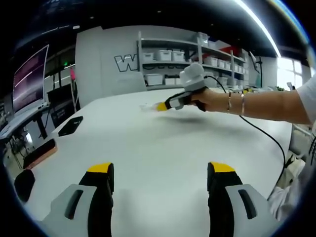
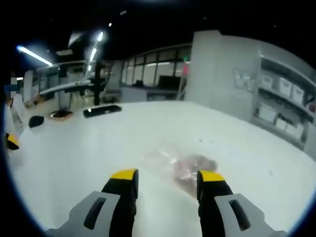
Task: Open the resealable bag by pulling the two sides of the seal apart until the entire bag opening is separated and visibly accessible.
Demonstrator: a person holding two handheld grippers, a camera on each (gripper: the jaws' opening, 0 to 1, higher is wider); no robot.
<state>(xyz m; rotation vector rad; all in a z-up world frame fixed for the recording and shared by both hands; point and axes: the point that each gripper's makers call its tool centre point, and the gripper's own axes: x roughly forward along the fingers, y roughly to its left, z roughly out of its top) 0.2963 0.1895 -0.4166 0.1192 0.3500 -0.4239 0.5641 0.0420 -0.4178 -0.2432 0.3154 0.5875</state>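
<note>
Resealable bag (image 2: pixel 177 165), clear and crinkled, was seen lying flat on the white table (image 2: pixel 89 148) in the right gripper view, just beyond the right gripper (image 2: pixel 168 180), toward 12 o'clock; its near edge was placed between the yellow-tipped jaws, which were held apart with nothing clamped, and whether they touched it could not be told. Wide bare tabletop was left around the bag on every side; a black flat device (image 2: pixel 102 110) and a small dark object (image 2: pixel 35 120) were set near the far edge at 10 o'clock. In the left gripper view the left gripper (image 1: pixel 160 173) was held with jaws apart over bare table; the right gripper (image 1: pixel 163 105) was seen at 1 o'clock, gripped by a hand (image 1: pixel 210 100), its cable (image 1: pixel 269 136) trailed toward the 3 o'clock edge. On the far wall (image 1: pixel 106 64) a large letter "W" was read; the rest was hidden behind shelving (image 1: pixel 190 64).
</note>
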